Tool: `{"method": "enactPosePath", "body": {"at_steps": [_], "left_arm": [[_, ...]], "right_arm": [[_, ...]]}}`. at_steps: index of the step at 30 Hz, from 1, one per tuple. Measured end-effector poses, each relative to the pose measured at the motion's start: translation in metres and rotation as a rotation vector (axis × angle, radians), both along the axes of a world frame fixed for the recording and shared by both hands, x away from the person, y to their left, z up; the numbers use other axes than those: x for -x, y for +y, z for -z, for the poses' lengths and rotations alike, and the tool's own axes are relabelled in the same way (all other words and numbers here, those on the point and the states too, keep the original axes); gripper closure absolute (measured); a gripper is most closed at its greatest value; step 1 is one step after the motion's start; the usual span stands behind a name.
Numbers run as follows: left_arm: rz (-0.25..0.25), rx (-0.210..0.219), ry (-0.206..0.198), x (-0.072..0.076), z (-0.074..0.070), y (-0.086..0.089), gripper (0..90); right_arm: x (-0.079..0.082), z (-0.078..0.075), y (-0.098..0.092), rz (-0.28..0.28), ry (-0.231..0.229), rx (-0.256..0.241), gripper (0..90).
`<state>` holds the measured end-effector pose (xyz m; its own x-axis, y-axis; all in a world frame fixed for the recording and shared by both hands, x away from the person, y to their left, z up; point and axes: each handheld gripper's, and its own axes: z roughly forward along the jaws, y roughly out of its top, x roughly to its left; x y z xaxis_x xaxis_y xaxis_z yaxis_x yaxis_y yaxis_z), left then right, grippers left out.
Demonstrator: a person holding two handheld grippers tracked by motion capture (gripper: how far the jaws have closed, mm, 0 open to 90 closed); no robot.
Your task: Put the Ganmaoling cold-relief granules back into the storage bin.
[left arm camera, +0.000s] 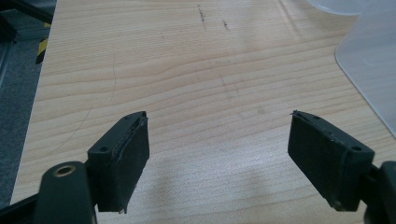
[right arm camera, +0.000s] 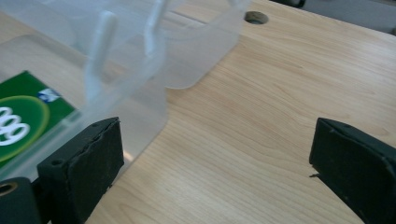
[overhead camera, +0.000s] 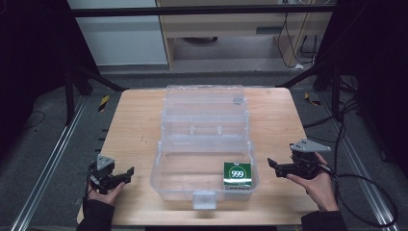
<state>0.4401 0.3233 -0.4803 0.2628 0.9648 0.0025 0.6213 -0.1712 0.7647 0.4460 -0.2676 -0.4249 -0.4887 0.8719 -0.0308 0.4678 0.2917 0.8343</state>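
High view alone takes in the whole clear box [overhead camera: 204, 144], the green packet [overhead camera: 237, 174] lying at its lower right; bare table [overhead camera: 134, 125] is left around both wide-spread grippers, left gripper [overhead camera: 126, 174] and right gripper [overhead camera: 273, 166].

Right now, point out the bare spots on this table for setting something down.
Bare wood lies left of the clear plastic box, ahead of the left gripper, and right of it beyond the right gripper. The box's near right corner holds the green 999 packet.

Open clear plastic box [overhead camera: 204, 144] at frame centre on a wooden surface [overhead camera: 134, 130] — green packet [overhead camera: 237, 175] in its lower-right corner.
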Motion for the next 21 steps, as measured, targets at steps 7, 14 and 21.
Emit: {"method": "enactPosePath", "body": {"at_steps": [7,14,21], "left_arm": [[-0.011,0.007,-0.005,0.000,-0.001,0.003,20.0],[-0.022,0.010,-0.011,0.000,-0.001,0.005,20.0],[-0.035,0.006,-0.006,-0.002,0.001,0.008,19.9]], "right_arm": [[-0.004,0.020,-0.019,0.141,-0.009,-0.049,3.4],[-0.006,0.039,-0.032,0.213,0.020,-0.051,2.0],[-0.008,0.052,-0.038,0.254,0.042,-0.036,0.7]]}}
